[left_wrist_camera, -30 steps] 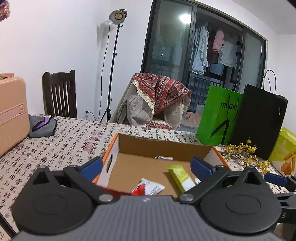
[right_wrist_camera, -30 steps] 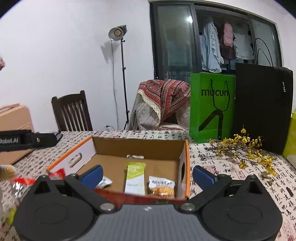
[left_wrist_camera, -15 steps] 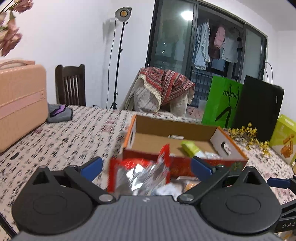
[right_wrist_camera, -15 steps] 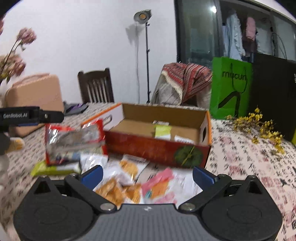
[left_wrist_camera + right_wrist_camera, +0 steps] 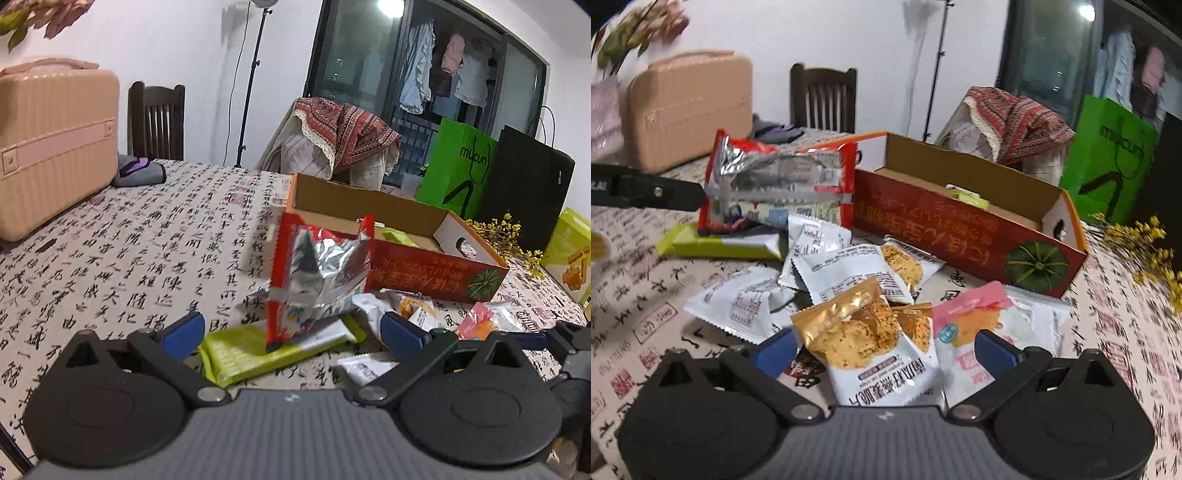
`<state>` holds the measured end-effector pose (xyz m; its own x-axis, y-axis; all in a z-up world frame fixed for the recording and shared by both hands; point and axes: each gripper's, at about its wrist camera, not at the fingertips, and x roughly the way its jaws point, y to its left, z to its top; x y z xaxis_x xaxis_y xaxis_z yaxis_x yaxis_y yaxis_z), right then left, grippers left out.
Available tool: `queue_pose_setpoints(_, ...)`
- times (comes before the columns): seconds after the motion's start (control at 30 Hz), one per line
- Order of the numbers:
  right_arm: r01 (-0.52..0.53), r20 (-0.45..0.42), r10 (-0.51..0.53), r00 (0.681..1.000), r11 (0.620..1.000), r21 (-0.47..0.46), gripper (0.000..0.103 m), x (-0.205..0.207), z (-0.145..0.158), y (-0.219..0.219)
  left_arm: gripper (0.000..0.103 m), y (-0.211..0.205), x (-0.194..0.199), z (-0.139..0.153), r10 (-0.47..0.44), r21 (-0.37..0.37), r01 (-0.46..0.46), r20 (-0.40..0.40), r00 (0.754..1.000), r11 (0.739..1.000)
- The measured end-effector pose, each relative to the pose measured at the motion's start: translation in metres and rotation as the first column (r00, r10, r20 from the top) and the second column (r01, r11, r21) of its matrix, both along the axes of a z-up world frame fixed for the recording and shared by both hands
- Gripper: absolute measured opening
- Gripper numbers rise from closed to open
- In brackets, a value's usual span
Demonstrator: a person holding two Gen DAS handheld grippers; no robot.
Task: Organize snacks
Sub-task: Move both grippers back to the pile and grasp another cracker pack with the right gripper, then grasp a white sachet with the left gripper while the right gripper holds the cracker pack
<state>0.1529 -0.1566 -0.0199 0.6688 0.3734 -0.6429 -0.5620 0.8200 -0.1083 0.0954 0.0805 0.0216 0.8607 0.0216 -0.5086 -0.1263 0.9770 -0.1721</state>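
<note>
- On the counter (image 5: 122,258), under calligraphy-print cloth: open cardboard box (image 5: 967,218), red front wall with pumpkin picture, lying lengthwise.
- Inside box: green bar (image 5: 971,199) visible above the front wall; rest of contents hidden.
- In front of box, loose heap of snack packets: gold-and-white cracker packet (image 5: 871,339) nearest right gripper (image 5: 884,349), pink-topped packet (image 5: 967,325) just beside it, white packets (image 5: 834,266) behind.
- Left of heap: long green bar (image 5: 273,350) flat on cloth; red-and-silver wrapper (image 5: 317,277) standing above it, lower edge touching or just over the bar, cannot tell which.
- Left gripper (image 5: 291,332): jaws spread wide, nothing between them; green bar and red wrapper just ahead.
- Right gripper: jaws spread wide, straddling cracker packet without visible contact; nothing held.
- Left edge: pink hard case (image 5: 55,144); dark wooden chair (image 5: 157,122) behind.
- Far right: green paper bag (image 5: 461,166), black bag (image 5: 532,192), yellow flower sprigs (image 5: 506,236).
</note>
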Motion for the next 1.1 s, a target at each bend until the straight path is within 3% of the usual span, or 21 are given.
queue_pose_setpoints(0.2, -0.057, -0.027, 0.058, 0.998, 0.997, 0.045, 0.079, 0.009, -0.008, 0.001, 0.103, 0.004, -0.001, -0.005, 0.008, -0.016, -0.009, -0.017, 1.0, 1.0)
queue_pose_setpoints(0.27, -0.055, -0.027, 0.056, 0.998, 0.997, 0.055, 0.056, 0.008, -0.009, -0.001, 0.103, 0.004, 0.0, -0.006, 0.007, -0.014, -0.007, -0.019, 1.0, 1.0)
queue_pose_setpoints(0.63, 0.014, 0.025, -0.019, 1.0, 0.985, 0.171, 0.052, -0.01, 0.007, -0.029, 0.103, -0.011, 0.002, -0.009, -0.039, -0.011, 0.038, -0.043, 0.998, 0.999)
queue_pose_setpoints(0.83, 0.077, 0.063, -0.096, 0.993, 0.964, 0.253, 0.052, -0.02, 0.019, -0.054, 0.103, -0.037, 0.006, -0.013, -0.109, 0.002, 0.109, -0.073, 0.991, 0.994)
queue_pose_setpoints(1.1, 0.15, 0.071, -0.178, 0.982, 0.944, 0.295, 0.052, -0.027, 0.021, -0.08, 0.103, -0.078, 0.025, -0.023, -0.157, 0.022, 0.162, -0.144, 0.977, 0.987)
